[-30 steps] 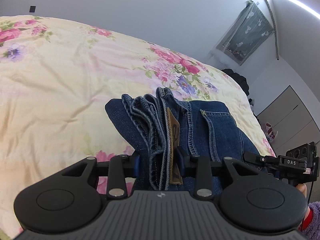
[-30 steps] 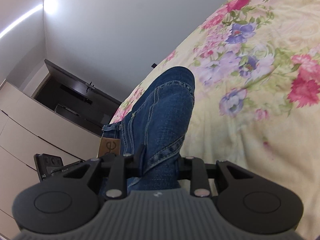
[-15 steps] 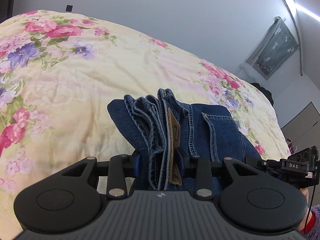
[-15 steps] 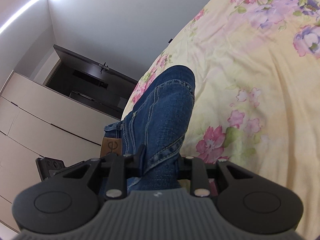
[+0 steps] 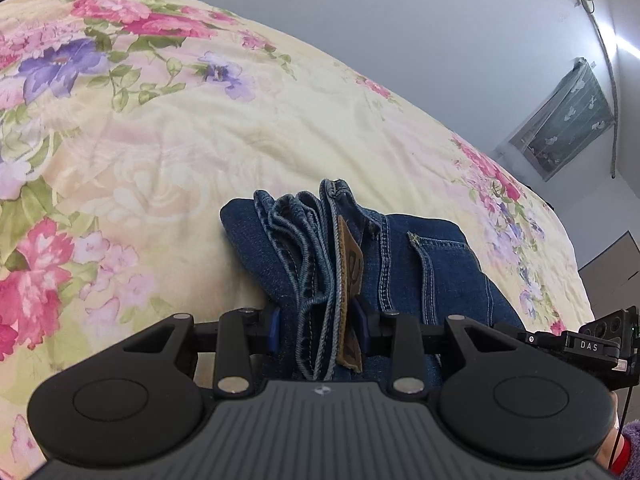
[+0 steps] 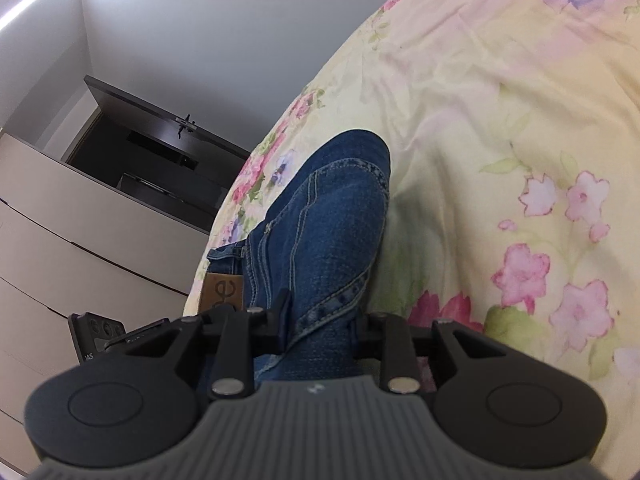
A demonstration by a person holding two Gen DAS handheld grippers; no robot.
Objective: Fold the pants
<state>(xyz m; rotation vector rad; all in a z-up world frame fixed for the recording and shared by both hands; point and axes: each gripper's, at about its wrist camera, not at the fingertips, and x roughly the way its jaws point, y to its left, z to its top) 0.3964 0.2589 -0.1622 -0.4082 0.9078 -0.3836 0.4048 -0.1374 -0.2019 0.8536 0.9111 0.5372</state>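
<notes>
Folded blue jeans point(image 5: 404, 256) hang between my two grippers above the floral bedspread point(image 5: 168, 148). In the left wrist view my left gripper point(image 5: 318, 328) is shut on the bunched waistband layers, with the brown leather patch point(image 5: 351, 272) pinched among them. The other gripper's body point(image 5: 580, 346) shows at the right edge. In the right wrist view my right gripper point(image 6: 320, 322) is shut on the opposite folded edge of the jeans point(image 6: 328, 216), near a hem seam. The same leather patch point(image 6: 221, 292) shows at lower left. The pads of both grippers are mostly buried in denim.
The yellow floral bedspread point(image 6: 500, 120) fills the space under and ahead of the jeans. A pale wardrobe point(image 6: 80, 240) and a dark doorway point(image 6: 152, 160) stand beyond the bed's edge. A curtained window point(image 5: 564, 124) is on the far wall. A purple sleeve point(image 5: 628, 452) shows at bottom right.
Both grippers have carried the jeans lower and across the bed; the bedspread looks closer and its flowers have slid through both views. Both grips on the denim are unchanged.
</notes>
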